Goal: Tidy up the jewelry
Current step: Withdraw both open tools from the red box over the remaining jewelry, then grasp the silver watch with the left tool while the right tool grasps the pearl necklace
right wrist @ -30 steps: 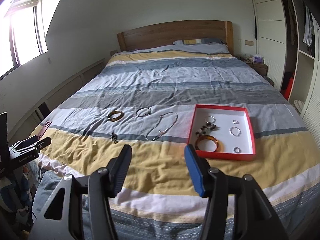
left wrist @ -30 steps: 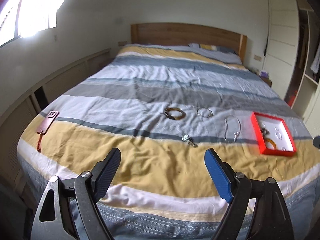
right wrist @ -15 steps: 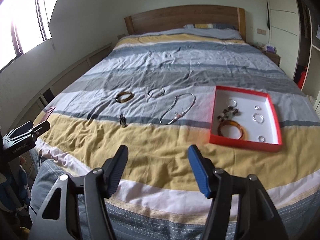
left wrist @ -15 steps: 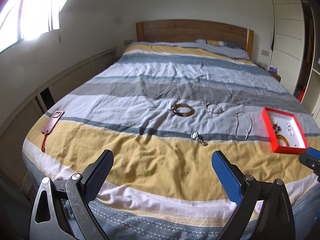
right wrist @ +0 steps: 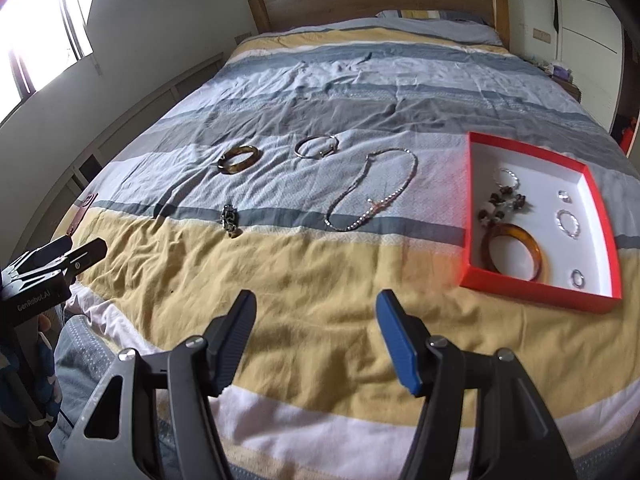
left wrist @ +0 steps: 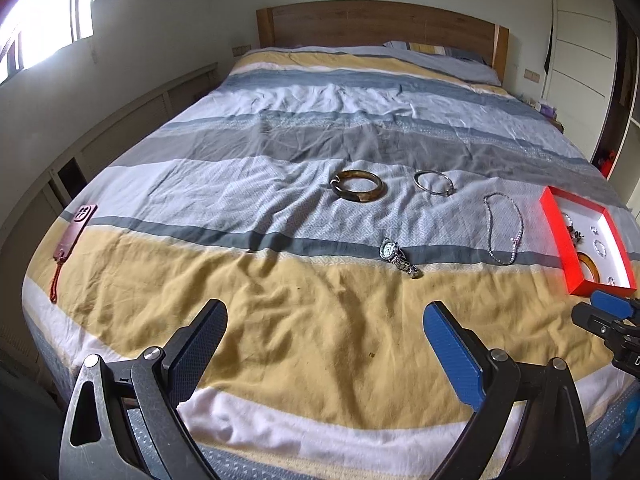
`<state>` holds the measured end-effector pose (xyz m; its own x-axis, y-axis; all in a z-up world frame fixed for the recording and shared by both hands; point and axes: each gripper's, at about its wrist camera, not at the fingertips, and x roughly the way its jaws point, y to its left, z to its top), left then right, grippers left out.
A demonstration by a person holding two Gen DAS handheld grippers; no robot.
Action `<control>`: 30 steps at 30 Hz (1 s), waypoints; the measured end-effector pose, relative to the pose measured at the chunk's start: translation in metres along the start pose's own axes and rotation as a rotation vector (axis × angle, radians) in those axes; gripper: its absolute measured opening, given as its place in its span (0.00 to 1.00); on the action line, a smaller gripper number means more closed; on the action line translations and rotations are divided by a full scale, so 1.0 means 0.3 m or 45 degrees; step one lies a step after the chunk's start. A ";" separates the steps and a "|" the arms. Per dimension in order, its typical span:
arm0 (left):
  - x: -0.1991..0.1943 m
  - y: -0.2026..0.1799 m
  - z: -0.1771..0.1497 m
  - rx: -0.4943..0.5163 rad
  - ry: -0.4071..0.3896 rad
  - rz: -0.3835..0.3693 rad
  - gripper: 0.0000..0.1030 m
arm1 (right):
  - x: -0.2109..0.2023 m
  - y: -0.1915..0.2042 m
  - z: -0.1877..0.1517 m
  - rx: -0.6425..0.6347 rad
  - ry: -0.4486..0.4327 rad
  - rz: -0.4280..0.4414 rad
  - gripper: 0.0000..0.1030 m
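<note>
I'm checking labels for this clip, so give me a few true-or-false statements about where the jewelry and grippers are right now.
1. The watch lies inside the red box. False: it lies on the bedspread, outside the box.
2. An amber bangle is in the box. True.
3. The right hand-held gripper holds the necklace. False: it is open and empty.
4. The left hand-held gripper is open. True.
5. A phone lies near the bed's left edge. True.

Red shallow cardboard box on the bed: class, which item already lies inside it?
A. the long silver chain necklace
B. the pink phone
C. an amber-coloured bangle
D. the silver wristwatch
C: the amber-coloured bangle lies inside the red shallow cardboard box, while the silver wristwatch, long silver chain necklace and pink phone lie out on the striped bedspread.
</note>
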<state>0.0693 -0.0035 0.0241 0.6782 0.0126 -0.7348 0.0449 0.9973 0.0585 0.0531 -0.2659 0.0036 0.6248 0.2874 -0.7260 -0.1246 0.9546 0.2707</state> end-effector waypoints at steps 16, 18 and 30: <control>0.282 -0.064 0.084 -0.042 0.109 -0.147 0.94 | 0.301 -0.066 0.165 0.060 0.071 0.026 0.59; 0.320 -0.070 0.090 -0.068 0.129 -0.197 0.94 | 0.336 -0.091 0.182 0.100 0.075 0.022 0.59; 0.540 -0.134 0.114 -0.079 0.259 -0.257 0.71 | 0.512 -0.182 0.264 0.213 0.090 -0.008 0.59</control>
<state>0.2025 -0.0442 -0.0741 0.4991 -0.1787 -0.8479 0.1147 0.9835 -0.1398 0.2169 -0.2802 -0.0726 0.5688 0.2916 -0.7691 0.0132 0.9317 0.3630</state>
